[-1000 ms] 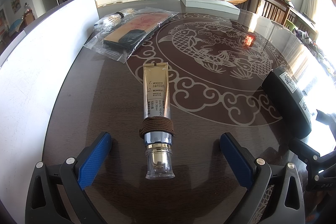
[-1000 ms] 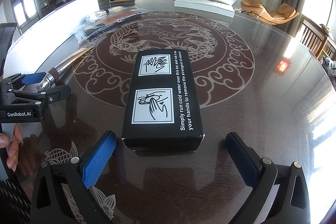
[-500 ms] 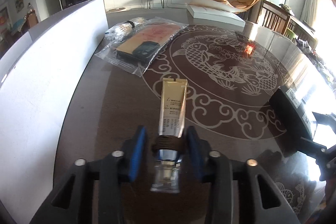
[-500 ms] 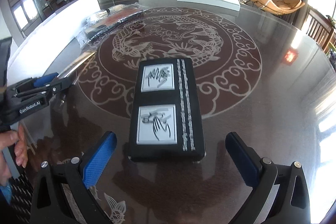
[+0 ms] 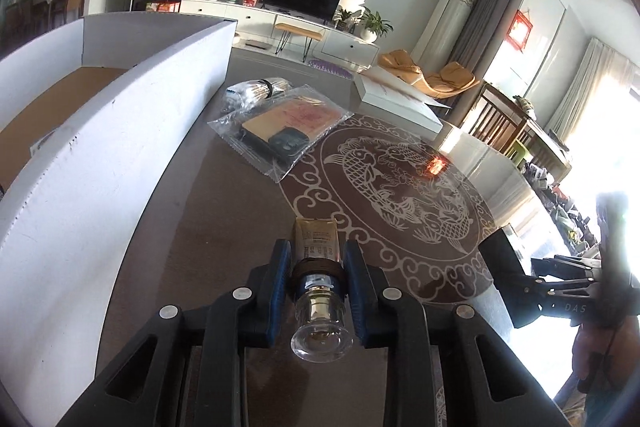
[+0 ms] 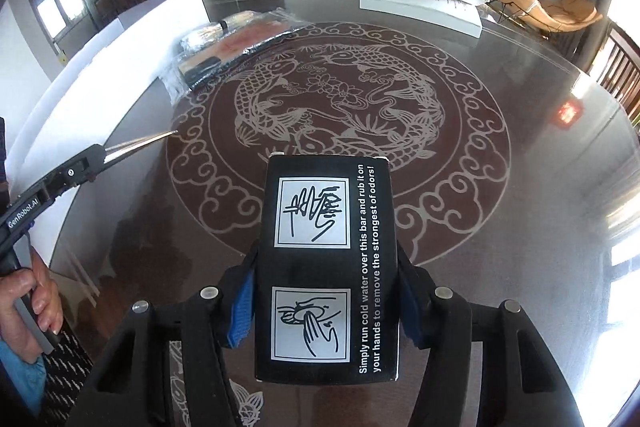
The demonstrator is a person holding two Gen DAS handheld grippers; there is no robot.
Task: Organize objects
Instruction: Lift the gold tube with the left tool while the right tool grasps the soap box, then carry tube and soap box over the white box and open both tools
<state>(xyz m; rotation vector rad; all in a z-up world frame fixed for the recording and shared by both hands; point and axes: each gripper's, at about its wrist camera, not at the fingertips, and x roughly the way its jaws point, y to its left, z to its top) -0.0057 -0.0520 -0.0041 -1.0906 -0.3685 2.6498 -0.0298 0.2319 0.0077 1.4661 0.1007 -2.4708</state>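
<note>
Both grippers are lifting: left gripper [image 5: 316,287] clamping the tube [image 5: 317,247], right gripper [image 6: 326,303] closing around the box [image 6: 327,267], so keep each load level toward the left-edge carton [image 5: 120,131].

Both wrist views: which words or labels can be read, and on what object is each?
"Simply run cold water over this bar and rub it on your hands to remove the strongest of odors!": black box.
"GenRobot.AI": left tongs.
"DAS": right tongs.
Gold tube print: too small to read.
</note>
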